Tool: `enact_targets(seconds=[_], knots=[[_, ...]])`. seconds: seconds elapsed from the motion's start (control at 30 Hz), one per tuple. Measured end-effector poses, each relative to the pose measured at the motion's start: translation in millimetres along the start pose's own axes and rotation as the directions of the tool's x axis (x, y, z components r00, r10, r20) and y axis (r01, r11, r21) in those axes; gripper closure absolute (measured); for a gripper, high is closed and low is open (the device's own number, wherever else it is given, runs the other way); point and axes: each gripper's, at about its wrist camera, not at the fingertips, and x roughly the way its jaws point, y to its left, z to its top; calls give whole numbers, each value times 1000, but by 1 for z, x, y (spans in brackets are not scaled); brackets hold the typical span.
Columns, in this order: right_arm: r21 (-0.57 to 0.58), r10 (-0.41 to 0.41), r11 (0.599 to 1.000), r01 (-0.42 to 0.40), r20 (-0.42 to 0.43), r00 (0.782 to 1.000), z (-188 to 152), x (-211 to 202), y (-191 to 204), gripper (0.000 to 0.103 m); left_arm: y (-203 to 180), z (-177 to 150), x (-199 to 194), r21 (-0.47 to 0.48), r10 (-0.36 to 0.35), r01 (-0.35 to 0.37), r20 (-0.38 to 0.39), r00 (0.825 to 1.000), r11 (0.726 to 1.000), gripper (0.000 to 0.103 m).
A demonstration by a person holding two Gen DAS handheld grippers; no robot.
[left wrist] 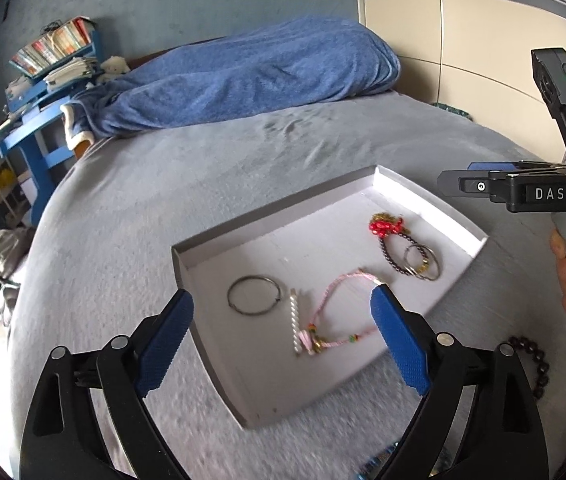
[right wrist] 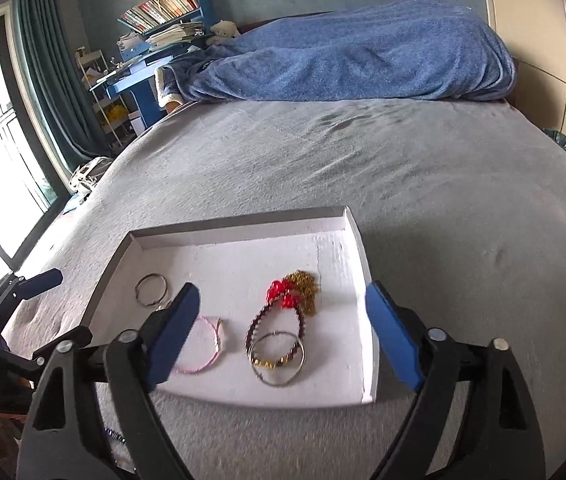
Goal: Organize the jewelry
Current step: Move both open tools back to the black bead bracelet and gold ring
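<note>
On the bed, tray (right wrist: 367,322) holds most jewelry; both grippers (left wrist: 283,340) (right wrist: 283,332) have fingers apart, empty (drop done, I'd say). Next: dark beads (left wrist: 539,364) at 3 o'clock, outside tray.

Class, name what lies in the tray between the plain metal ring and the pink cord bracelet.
A white pearl hair clip lies between the metal ring and pink bracelet, seen in the left wrist view.

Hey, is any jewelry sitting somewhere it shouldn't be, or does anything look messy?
Yes. A dark bead bracelet lies on the grey bedcover, outside the white tray that holds the other pieces. Inside the tray, a silver ring overlaps the dark beaded bracelet, so those two look tangled rather than sorted.
</note>
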Motion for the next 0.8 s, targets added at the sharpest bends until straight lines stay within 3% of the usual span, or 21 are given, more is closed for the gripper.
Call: enact_targets(seconds=[0.37,0.8], knots=[[-14,7,1000,-7,25,1000,-32,-42,11,10,-15,-30,-31,-20,-30,30,-5,1000,999,13],[-12,-29,1000,29,-11,1000,-74,-63,0,10,-28,-59,-50,-4,-46,46,-29,999,999,13]])
